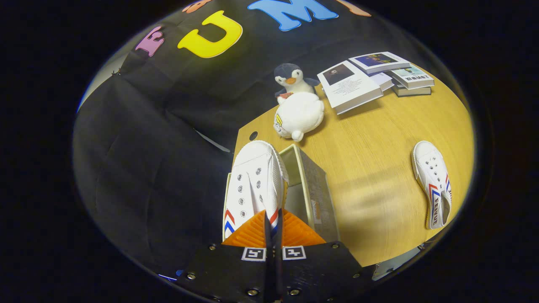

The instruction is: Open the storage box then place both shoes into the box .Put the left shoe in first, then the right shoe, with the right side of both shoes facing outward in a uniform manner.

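White left shoe (252,185) sits clenched between the tongs (273,229), above the open storage box (313,189).

Dim booth, soft shadows on table (379,168), fisheye-warped edges, sharp centre.

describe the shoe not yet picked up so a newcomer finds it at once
Start at the wooden table and find the open box just ahead of the gripper, which is shut on one white shoe. Across bare tabletop from the box lies the other shoe, alone. It is the one nothing holds.
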Demonstrator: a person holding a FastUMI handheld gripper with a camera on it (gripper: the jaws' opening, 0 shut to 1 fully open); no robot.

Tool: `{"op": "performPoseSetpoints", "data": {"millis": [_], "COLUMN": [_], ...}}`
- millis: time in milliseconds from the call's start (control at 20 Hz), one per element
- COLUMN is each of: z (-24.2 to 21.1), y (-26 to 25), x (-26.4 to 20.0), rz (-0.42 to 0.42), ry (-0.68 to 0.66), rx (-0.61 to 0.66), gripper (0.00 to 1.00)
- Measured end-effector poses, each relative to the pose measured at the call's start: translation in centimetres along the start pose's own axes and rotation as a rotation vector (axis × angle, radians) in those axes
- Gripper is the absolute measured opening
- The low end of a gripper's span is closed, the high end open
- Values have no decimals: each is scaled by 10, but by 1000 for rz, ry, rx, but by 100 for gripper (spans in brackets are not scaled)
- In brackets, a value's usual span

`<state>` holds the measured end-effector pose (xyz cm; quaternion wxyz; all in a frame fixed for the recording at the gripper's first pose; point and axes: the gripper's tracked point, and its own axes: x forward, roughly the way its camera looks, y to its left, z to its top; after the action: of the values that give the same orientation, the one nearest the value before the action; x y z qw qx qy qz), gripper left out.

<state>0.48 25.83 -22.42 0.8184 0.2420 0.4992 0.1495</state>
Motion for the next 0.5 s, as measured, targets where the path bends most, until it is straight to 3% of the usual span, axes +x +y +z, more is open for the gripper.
{"op": "performPoseSetpoints", "data": {"millis": [500], "z": [-29], "y": [29], "x": [46], "rz": [-13], "ry": [47], "rx": [-35], "gripper": [0]}}
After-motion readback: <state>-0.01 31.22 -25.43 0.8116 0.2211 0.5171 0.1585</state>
